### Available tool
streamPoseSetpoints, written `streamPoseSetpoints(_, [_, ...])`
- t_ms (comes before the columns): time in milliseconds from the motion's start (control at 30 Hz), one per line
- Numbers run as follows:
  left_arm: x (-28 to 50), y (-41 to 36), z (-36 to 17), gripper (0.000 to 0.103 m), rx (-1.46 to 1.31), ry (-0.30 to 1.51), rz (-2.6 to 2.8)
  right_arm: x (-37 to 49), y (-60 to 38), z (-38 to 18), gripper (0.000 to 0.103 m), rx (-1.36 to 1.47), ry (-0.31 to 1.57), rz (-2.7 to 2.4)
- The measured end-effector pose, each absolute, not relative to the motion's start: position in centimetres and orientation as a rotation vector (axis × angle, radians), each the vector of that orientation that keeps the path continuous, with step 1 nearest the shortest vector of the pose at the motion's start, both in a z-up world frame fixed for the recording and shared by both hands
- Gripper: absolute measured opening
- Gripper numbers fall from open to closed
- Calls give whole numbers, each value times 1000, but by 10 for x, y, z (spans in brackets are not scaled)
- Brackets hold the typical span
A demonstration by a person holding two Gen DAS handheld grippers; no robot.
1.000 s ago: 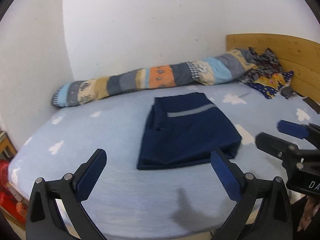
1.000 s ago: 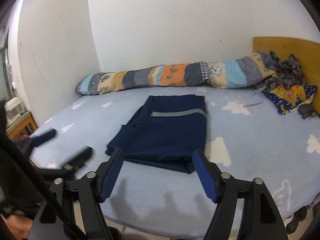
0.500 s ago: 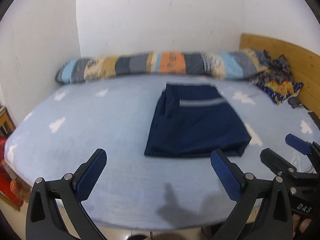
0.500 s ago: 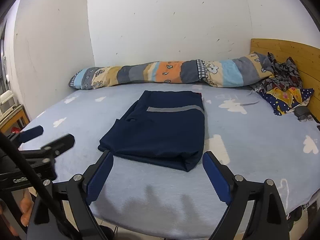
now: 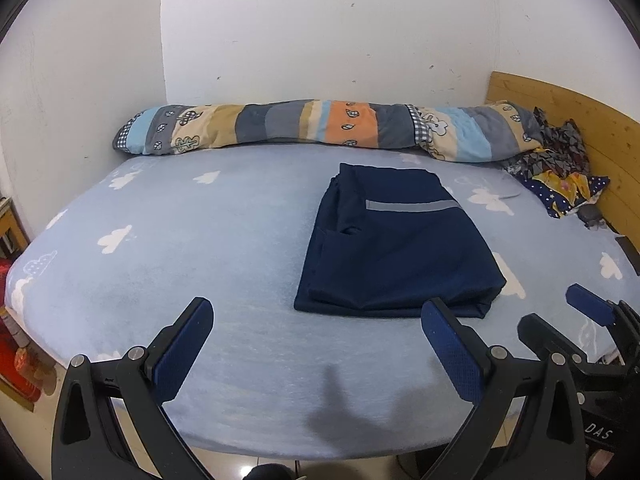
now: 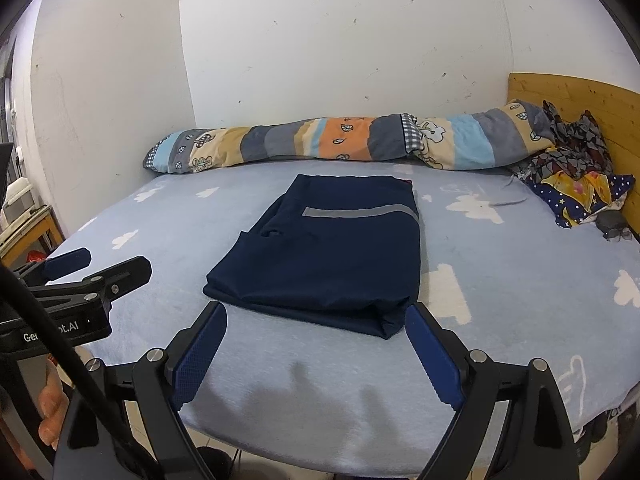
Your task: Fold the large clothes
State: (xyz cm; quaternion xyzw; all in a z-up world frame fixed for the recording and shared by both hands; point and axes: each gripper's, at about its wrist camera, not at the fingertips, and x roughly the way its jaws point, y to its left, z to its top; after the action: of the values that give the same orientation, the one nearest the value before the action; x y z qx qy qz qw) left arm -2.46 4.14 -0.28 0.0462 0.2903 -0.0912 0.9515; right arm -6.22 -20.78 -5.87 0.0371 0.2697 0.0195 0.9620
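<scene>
A dark navy garment with a grey stripe lies folded into a flat rectangle on the light blue bed; it also shows in the right wrist view. My left gripper is open and empty above the bed's near edge, short of the garment's near-left corner. My right gripper is open and empty, just short of the garment's near edge. Each gripper shows in the other's view, the right one at the right and the left one at the left.
The bed sheet has white cloud prints. A long patchwork bolster lies along the back wall. Crumpled patterned clothes sit by the wooden headboard at the right. A wooden stand is left of the bed.
Both grippers have pulled back and levelled out from the garment toward the bed's near edge. The right gripper's fingers have spread wider. The garment has not moved.
</scene>
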Motion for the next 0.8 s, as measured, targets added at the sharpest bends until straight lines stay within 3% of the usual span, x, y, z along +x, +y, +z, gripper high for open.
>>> streamPoseSetpoints(800, [-34, 27, 0, 103, 193, 551, -114, -66, -204, -58, 94, 54, 543, 38])
